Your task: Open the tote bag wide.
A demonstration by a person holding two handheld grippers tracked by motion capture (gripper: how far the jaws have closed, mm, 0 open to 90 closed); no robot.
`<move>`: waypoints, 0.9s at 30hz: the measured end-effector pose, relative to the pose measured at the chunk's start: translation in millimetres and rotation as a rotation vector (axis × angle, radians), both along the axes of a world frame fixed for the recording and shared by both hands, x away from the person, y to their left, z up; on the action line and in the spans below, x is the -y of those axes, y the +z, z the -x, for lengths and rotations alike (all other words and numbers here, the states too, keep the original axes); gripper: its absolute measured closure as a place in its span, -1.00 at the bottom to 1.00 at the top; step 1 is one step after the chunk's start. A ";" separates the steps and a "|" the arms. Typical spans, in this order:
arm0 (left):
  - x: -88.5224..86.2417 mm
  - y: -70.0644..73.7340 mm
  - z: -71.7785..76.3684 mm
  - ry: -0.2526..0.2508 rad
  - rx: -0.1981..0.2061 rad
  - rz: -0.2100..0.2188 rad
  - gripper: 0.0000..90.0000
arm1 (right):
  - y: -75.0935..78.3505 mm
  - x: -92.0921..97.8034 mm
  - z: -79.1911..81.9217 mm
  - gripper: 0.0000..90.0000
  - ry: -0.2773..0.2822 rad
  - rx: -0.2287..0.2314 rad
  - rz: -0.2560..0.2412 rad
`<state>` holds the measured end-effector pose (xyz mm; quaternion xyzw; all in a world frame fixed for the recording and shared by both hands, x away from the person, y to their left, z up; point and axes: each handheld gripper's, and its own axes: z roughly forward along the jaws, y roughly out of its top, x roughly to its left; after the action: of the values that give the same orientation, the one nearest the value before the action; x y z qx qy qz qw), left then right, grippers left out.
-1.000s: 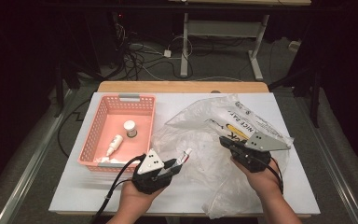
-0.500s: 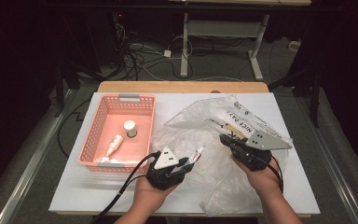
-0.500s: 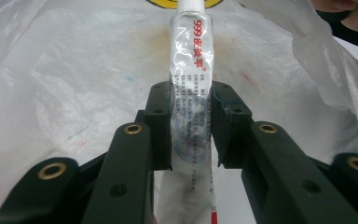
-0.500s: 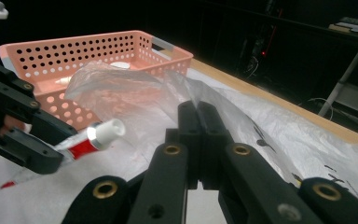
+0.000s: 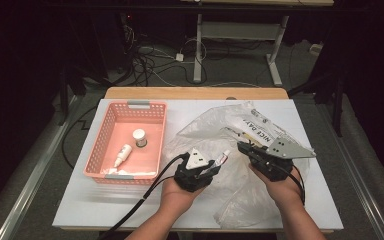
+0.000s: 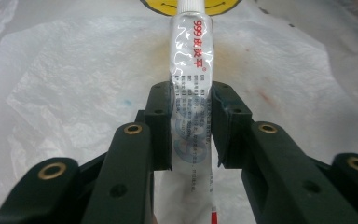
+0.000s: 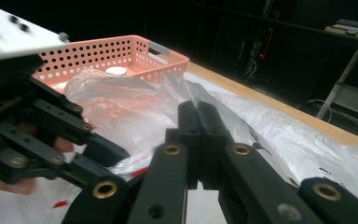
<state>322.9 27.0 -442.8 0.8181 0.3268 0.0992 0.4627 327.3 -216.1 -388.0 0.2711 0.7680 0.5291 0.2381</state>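
Our left claw (image 5: 214, 167) gripped the tube (image 6: 192, 100) mid-body above the plastic bag (image 5: 215, 132), while our right claw (image 7: 197, 122) pinched the bag's film. We judged carrying the tube left, level, over the pink basket (image 5: 96, 155) rim best.

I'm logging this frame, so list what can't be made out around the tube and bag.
- Tube cap end: cut off by the top edge, left gripper view.
- Tube's small print: too fine and blurred there.
- Right tool pinch point on the plastic bag: hidden between its shut jaws.
- Bag's print: creased, partly illegible, high view.
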 end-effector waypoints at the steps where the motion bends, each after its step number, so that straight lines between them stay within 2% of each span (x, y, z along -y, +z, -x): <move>1: 1.3 -0.9 -1.7 0.002 0.001 -0.002 0.54 | 0.3 0.5 -0.4 1.00 0.000 0.003 -0.001; 6: 10.9 -7.6 -11.8 0.015 -0.010 -0.009 0.54 | 1.6 1.4 -0.6 1.00 -0.002 0.004 -0.010; 21: 41.9 -23.2 -33.2 0.021 -0.004 -0.046 0.54 | -0.5 1.3 -5.8 1.00 -0.007 -0.008 -0.020; 27: 50.2 -30.2 -39.1 0.030 0.003 -0.041 0.53 | -0.9 3.6 -6.9 1.00 -0.012 -0.010 -0.024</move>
<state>362.0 -23.2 -473.0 0.8222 0.3363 0.1143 0.4449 334.2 -219.8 -388.9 0.2811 0.7612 0.5354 0.2343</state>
